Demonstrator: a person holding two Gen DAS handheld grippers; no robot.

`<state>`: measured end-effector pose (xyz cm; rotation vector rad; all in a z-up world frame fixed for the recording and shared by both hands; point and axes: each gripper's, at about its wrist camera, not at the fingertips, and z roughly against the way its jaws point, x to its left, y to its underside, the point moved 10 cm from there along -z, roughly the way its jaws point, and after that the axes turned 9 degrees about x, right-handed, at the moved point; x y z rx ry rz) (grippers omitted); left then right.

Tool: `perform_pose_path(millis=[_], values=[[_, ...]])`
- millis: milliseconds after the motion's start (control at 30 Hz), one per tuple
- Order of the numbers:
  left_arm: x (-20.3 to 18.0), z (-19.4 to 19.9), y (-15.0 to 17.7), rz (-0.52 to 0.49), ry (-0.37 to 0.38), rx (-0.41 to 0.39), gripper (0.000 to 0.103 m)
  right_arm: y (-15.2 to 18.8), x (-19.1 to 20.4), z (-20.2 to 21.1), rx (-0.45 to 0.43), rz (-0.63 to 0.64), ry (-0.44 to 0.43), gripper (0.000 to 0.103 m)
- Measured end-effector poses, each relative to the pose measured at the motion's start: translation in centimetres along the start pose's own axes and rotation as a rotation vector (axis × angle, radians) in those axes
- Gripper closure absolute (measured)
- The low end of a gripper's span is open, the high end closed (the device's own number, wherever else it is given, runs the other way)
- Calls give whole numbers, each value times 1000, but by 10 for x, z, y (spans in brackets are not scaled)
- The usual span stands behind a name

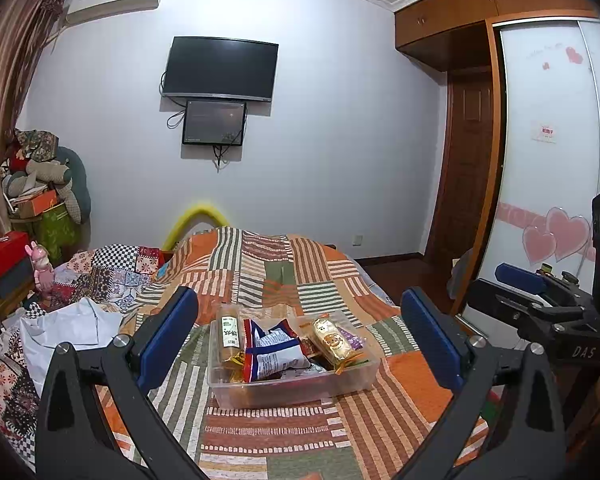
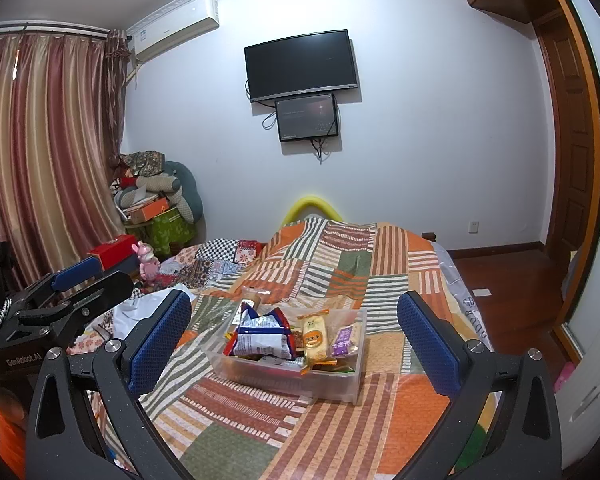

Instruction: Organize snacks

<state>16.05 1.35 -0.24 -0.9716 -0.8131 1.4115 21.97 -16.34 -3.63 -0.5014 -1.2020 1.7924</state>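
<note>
We are holding the left gripper point(image 1: 300, 336) above the near end of the bed, its blue pads point(image 1: 170, 336) spread wide with nothing between them. The clear bin point(image 1: 352, 380) is sitting on the quilt point(image 1: 284, 436) ahead of this gripper, framed in the gap between the two pads but well apart from both. In the bin a tan bar point(image 1: 229, 334) is lying at the left, a blue-and-white bag point(image 1: 274, 350) is leaning in the middle, and a gold pack point(image 1: 332, 340) is lying at the right, with smaller wrappers under them that we cannot make out.

We are holding the right gripper point(image 2: 294, 344) beside the left one, and its jaws too are standing wide and empty. From its camera the bin point(image 2: 340, 384) is lying ahead and slightly right of centre between the pads point(image 2: 158, 342), touching neither. The bag point(image 2: 262, 338) is showing at the bin's left, the gold pack point(image 2: 315, 340) is standing next to it, and a purple packet point(image 2: 343, 343) is lying just to the right of that. The bar point(image 2: 253, 300) is poking up behind the bag at the bin's far edge.

Each camera is catching the other gripper at its frame edge: the right one point(image 1: 540, 292) at the right of the left view, the left one point(image 2: 72, 284) at the left of the right view. A TV point(image 1: 220, 69) is hanging on the far wall.
</note>
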Motion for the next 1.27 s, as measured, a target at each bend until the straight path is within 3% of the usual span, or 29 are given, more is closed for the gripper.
perform_pose_path(millis=[667, 1267], values=[[-9, 4, 0, -16, 15, -16, 0, -3, -1, 2, -13, -3, 8, 0], [0, -1, 2, 28, 10, -3, 0, -1, -1, -1, -8, -1, 7, 0]])
